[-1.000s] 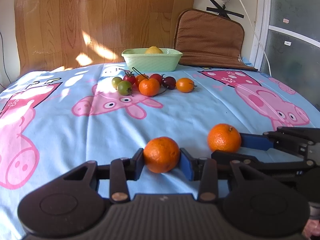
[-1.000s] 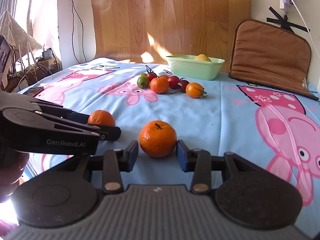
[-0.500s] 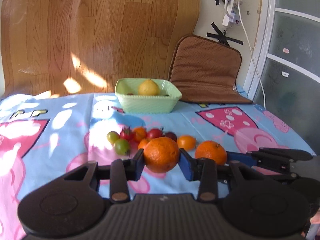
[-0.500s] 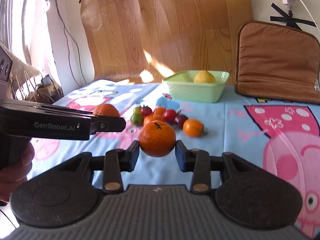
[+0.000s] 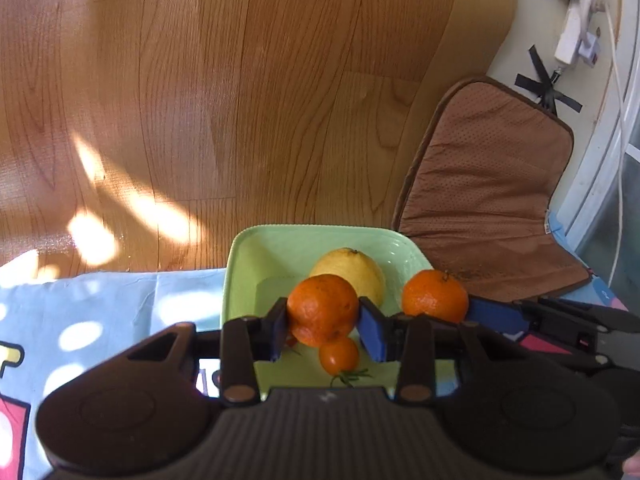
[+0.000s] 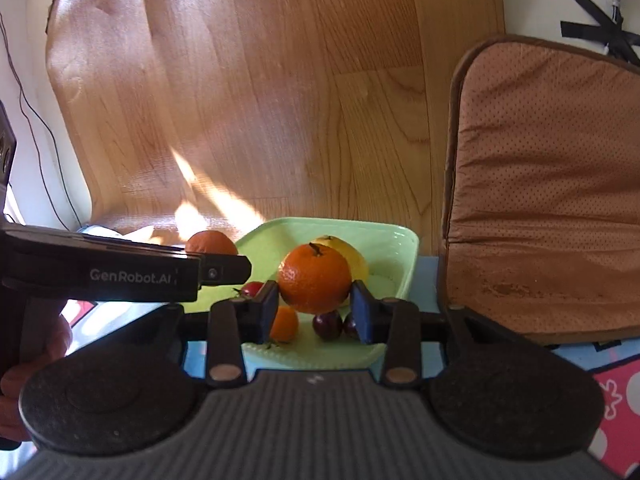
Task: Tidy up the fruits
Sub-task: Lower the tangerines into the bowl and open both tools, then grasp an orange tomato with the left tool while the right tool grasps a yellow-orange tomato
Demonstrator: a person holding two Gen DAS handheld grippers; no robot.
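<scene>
My left gripper (image 5: 325,322) is shut on an orange (image 5: 323,304), which hangs over the front of the pale green bowl (image 5: 304,227). A yellow lemon (image 5: 356,268) lies inside the bowl. My right gripper (image 6: 315,310) is shut on a second orange (image 6: 315,278), also over the bowl (image 6: 360,225), to the right of the left one. That orange (image 5: 435,297) shows in the left wrist view too. Small tomatoes (image 6: 327,325) and an orange one with a stem (image 5: 339,356) show under the held fruit. I cannot tell whether they lie in the bowl or just in front of it.
A brown cushion (image 6: 552,184) leans against the wall right of the bowl. A wood-pattern sheet (image 5: 240,100) stands behind it. A power strip with cable (image 5: 572,32) hangs at the upper right. The blue cartoon cloth (image 5: 100,312) covers the table. A person's hand (image 6: 24,360) holds the left gripper.
Both grippers have carried their oranges forward and a little up, from the near part of the cloth, past the tomatoes, to above the bowl. Both grips are unchanged.
</scene>
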